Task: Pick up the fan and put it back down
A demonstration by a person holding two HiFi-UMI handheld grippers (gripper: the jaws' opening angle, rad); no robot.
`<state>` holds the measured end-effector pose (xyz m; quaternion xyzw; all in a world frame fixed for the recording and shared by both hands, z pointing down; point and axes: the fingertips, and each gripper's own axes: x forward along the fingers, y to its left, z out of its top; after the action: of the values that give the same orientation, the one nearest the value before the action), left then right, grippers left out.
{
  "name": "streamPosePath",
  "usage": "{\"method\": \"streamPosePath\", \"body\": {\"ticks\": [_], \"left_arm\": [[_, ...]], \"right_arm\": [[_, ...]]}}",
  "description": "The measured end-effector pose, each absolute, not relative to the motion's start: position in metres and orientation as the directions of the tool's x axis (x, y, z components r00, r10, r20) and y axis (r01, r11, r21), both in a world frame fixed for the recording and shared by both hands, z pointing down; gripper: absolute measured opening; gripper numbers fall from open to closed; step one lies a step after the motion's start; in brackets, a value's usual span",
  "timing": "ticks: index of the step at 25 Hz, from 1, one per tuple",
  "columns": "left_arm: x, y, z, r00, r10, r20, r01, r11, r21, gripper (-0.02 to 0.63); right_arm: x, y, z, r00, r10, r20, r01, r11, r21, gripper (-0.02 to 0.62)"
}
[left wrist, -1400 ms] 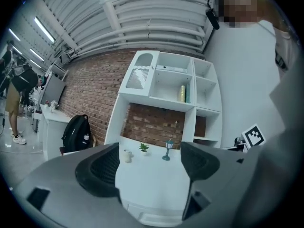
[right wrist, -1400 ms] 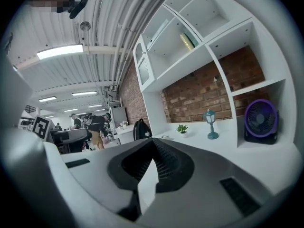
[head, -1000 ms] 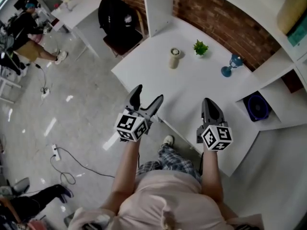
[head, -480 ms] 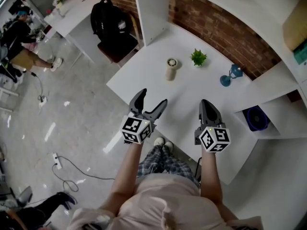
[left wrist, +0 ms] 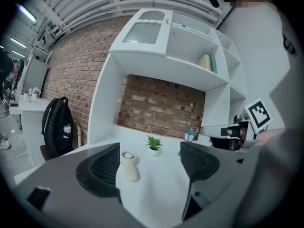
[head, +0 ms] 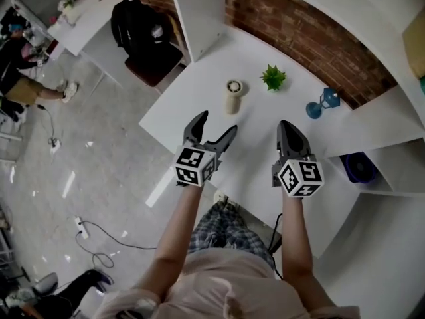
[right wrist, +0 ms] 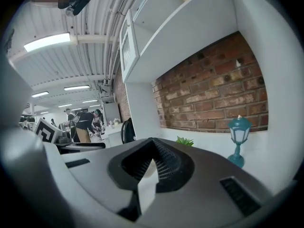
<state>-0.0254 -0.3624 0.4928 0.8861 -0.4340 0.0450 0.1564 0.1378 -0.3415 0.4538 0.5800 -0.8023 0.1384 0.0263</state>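
Observation:
A dark blue round fan (head: pixel 359 168) sits in a low cubby of the white shelf at the right, partly cut off behind the shelf edge. My right gripper (head: pixel 289 129) hangs over the white table (head: pixel 192 92), left of that cubby, jaws together and empty; the right gripper view shows its jaws (right wrist: pixel 152 142) meeting at the tip. My left gripper (head: pixel 214 126) is open above the table's near edge, nothing between its fingers (left wrist: pixel 100 169). The fan does not show in either gripper view.
On the table stand a cream cylinder (head: pixel 232 96) (left wrist: pixel 129 165), a small potted plant (head: pixel 273 78) (left wrist: pixel 153 144) and a blue lantern ornament (head: pixel 322 102) (right wrist: pixel 237 139). A black backpack (head: pixel 139 28) rests on a chair at the left. A person (head: pixel 16 65) walks far left.
Both grippers have moved forward, from in front of the table's edge to over its near part. The left one stays open and the right one shut.

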Motion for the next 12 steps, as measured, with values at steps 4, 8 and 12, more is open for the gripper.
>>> {"method": "streamPosePath", "body": {"ticks": [4,8,12], "left_arm": [[-0.022,-0.399,0.517,0.597,-0.758,0.264,-0.801,-0.545,0.246,0.383],[-0.019,-0.432,0.551,0.573,-0.753,0.322,-0.819,-0.510,0.264,0.383],[-0.013,-0.457,0.589,0.543,-0.748,0.382,-0.839,-0.475,0.264,0.383]], "right_arm": [[0.125,-0.384,0.469,-0.346,-0.910,0.228,-0.935,0.317,-0.157,0.015],[0.117,-0.412,0.502,-0.355,-0.892,0.280,-0.935,0.329,-0.136,0.015],[0.114,-0.431,0.538,-0.362,-0.874,0.325,-0.932,0.336,-0.135,0.015]]}}
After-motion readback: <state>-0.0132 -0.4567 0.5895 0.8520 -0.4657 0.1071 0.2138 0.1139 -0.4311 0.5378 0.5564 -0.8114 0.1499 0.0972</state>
